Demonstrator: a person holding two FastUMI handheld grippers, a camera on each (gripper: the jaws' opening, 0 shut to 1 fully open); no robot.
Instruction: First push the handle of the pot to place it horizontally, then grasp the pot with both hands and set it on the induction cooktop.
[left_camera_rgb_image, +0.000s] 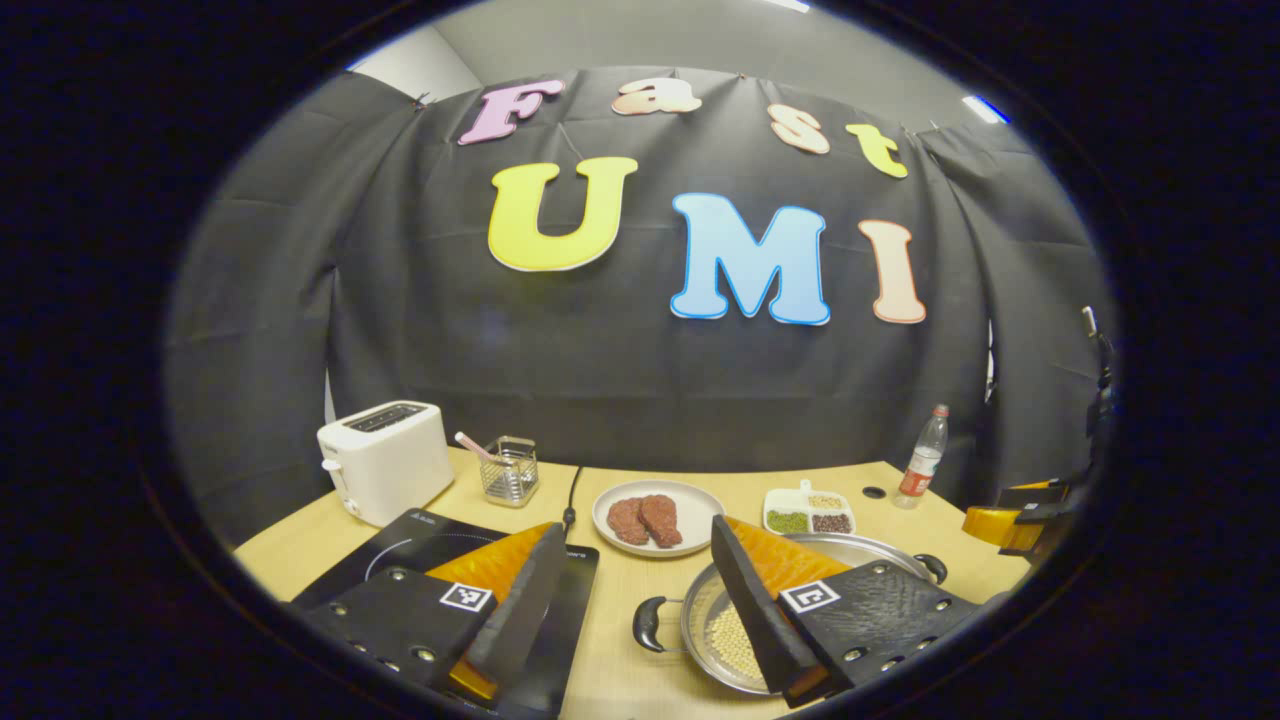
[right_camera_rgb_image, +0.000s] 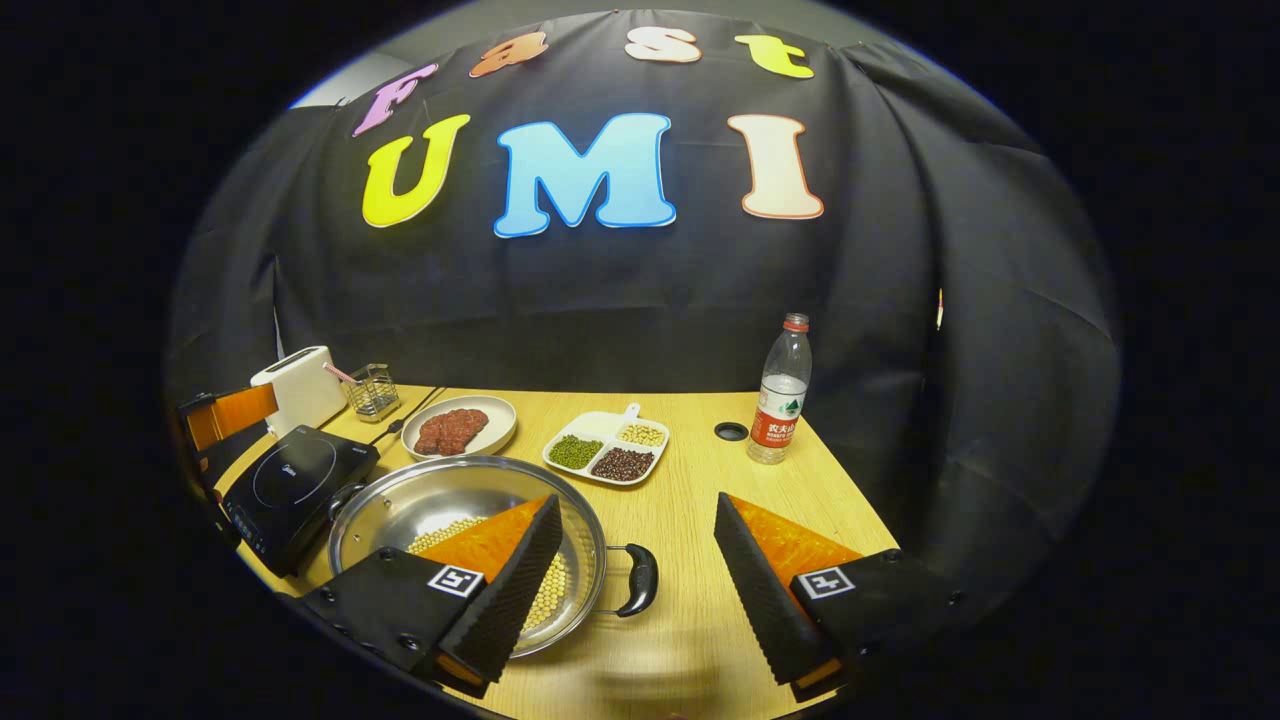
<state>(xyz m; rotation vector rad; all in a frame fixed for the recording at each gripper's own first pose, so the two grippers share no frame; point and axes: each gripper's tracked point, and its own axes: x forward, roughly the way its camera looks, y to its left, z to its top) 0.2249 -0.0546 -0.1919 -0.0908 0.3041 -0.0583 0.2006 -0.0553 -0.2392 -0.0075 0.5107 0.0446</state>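
Now both handles lie level on the pot (right_camera_rgb_image: 470, 520), so grasping is in hand; the left gripper (left_camera_rgb_image: 640, 610) and right gripper (right_camera_rgb_image: 635, 570), jaws wide and empty, straddle them and must close before lifting toward the cooktop (right_camera_rgb_image: 300, 480) beside the pot.

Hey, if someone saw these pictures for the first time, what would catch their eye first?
Probably the steel pot at the near edge of the wooden table, with pale beans in its bottom and each open gripper straddling one of its black handles. Next, the black induction cooktop just left of it, then the plate of red meat behind.
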